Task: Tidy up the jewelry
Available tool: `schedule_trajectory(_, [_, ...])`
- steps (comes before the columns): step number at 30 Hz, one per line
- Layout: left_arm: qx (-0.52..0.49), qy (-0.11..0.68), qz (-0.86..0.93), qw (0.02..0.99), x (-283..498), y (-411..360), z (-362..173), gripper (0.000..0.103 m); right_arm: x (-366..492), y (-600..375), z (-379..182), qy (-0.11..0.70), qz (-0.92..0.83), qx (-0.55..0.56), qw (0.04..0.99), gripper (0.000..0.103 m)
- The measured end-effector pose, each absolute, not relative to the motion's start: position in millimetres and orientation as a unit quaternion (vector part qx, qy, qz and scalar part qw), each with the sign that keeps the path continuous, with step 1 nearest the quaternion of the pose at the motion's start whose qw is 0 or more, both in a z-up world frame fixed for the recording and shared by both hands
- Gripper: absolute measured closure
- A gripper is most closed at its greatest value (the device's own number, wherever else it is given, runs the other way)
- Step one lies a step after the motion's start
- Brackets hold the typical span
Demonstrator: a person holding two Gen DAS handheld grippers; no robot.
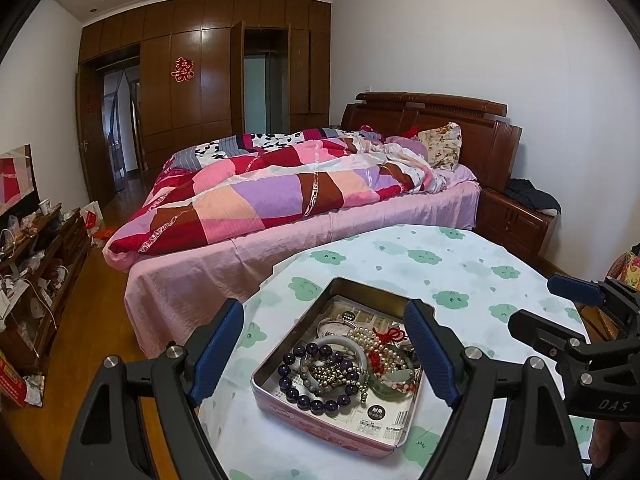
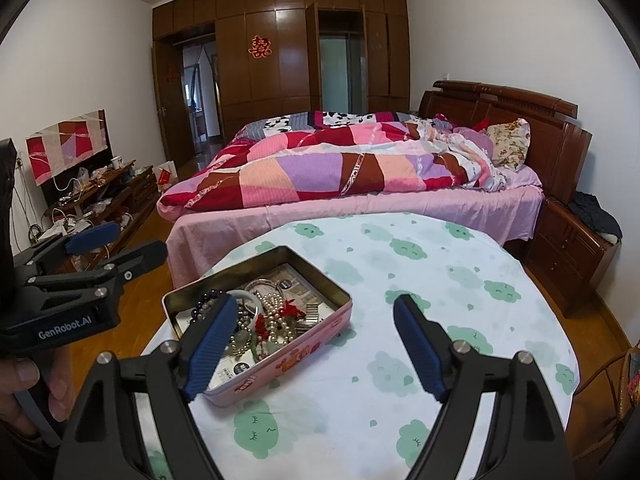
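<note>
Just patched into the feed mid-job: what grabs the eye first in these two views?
The open tin heaped with tangled jewelry, on the cloud-print tablecloth in the foreground: dark purple beads lie at its near side, pearls further in. Both the left gripper and right gripper hover open and empty. Behind the table, the patchwork quilt covers the bed.

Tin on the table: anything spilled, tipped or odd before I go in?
Nothing spilled. The tin sits flat on the tablecloth, but the dark bead bracelet, pearl strand and green bangle lie heaped and overlapping inside.
</note>
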State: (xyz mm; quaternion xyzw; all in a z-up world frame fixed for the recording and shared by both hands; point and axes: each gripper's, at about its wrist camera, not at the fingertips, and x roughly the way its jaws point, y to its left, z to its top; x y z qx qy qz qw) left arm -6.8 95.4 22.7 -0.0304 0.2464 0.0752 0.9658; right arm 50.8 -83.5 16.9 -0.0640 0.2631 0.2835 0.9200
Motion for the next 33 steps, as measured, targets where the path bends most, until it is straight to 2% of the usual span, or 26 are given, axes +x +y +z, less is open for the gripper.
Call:
schedule_trajectory(27, [-0.031, 0.266, 0.083, 0.96, -1.2, 93.4, 14.1, 0.02, 50.1, -84.8, 16.4, 0.259, 0.279, -0.059, 0.923, 0.016])
schedule_trajectory(33, [-0.018, 0.263, 0.086, 0.961, -0.1, 89.6, 13.3, 0.02, 52.3, -86.4, 11.6, 0.262, 0.275, -0.064, 0.923, 0.013])
